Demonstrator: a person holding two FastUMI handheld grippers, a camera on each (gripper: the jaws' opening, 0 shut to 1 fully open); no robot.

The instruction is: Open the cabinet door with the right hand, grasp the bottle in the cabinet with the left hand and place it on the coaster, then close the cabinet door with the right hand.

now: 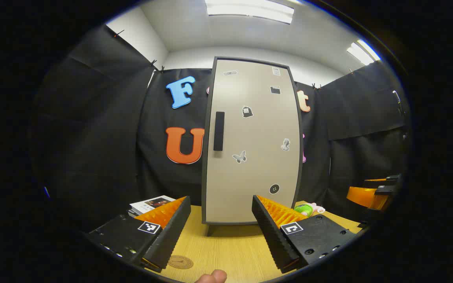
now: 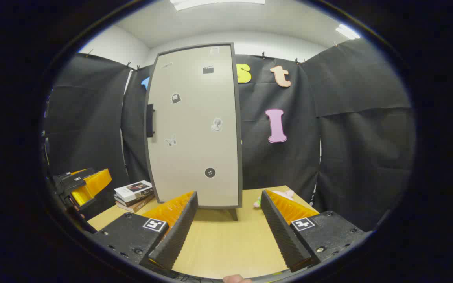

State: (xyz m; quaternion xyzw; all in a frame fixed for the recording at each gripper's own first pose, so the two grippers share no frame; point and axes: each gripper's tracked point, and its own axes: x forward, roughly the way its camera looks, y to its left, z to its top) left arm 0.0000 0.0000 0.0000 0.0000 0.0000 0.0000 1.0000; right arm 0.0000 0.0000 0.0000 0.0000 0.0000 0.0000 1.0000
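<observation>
A tall beige cabinet (image 1: 252, 145) (image 2: 195, 129) with a dark frame stands on the wooden table, its door closed. A dark vertical handle (image 1: 218, 131) (image 2: 150, 120) sits on the door's left side. A round brown coaster (image 1: 180, 262) lies on the table near my left gripper's left finger. My left gripper (image 1: 221, 226) is open and empty, a short way in front of the cabinet. My right gripper (image 2: 228, 224) is also open and empty, facing the cabinet's right part. In the left gripper view the right gripper (image 1: 374, 192) shows at the far right; in the right gripper view the left gripper (image 2: 81, 184) appears at the far left.
A stack of books (image 1: 150, 204) (image 2: 134, 194) lies left of the cabinet. A small green and pink toy (image 1: 307, 209) (image 2: 275, 195) rests on the table (image 1: 226, 247) (image 2: 222, 239) right of the cabinet. Black cloth walls close in behind and at both sides.
</observation>
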